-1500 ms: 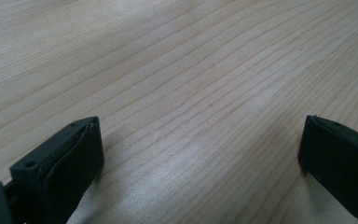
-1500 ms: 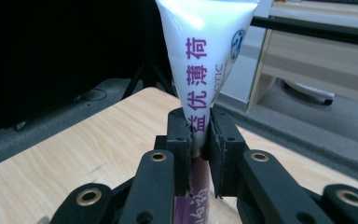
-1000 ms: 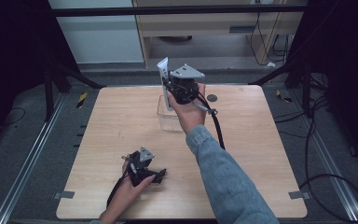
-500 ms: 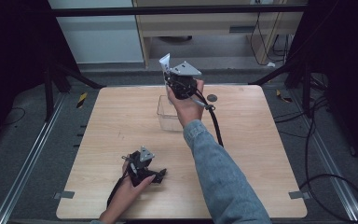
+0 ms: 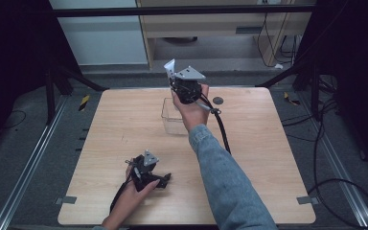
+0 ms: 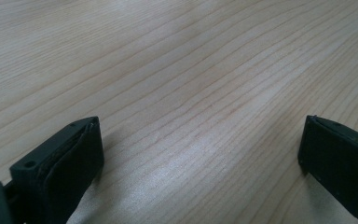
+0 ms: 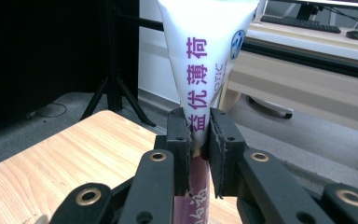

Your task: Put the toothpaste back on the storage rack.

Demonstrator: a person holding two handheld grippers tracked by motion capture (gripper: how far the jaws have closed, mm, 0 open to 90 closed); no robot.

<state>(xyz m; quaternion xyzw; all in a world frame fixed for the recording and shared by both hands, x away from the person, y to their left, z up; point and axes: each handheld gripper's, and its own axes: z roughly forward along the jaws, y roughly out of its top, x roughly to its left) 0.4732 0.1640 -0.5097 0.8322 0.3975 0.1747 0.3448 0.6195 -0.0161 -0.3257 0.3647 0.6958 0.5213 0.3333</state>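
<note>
A white tube [image 7: 205,56] with purple printed characters stands upright between the jaws of my right gripper [image 7: 199,126], which is shut on its lower, narrow part. In the high view that right gripper [image 5: 175,76] is held up above the far middle of the table, with the tube's white end [image 5: 169,66] pointing up. Just below and in front of it a clear plastic box [image 5: 173,117] stands on the wood. My left gripper [image 5: 162,179] rests on the table near the front edge. Its jaws are wide apart, and my left gripper [image 6: 200,154] has bare wood between them.
The wooden table [image 5: 268,158] has a small dark round mark or disc [image 5: 217,101] near its far edge. The right gripper's black cable [image 5: 223,132] trails over the table beside the sleeve. Black stand legs and a desk lie beyond the table.
The right hand has shifted slightly with the tube still gripped, staying above the clear box. The left gripper has kept still on the table.
</note>
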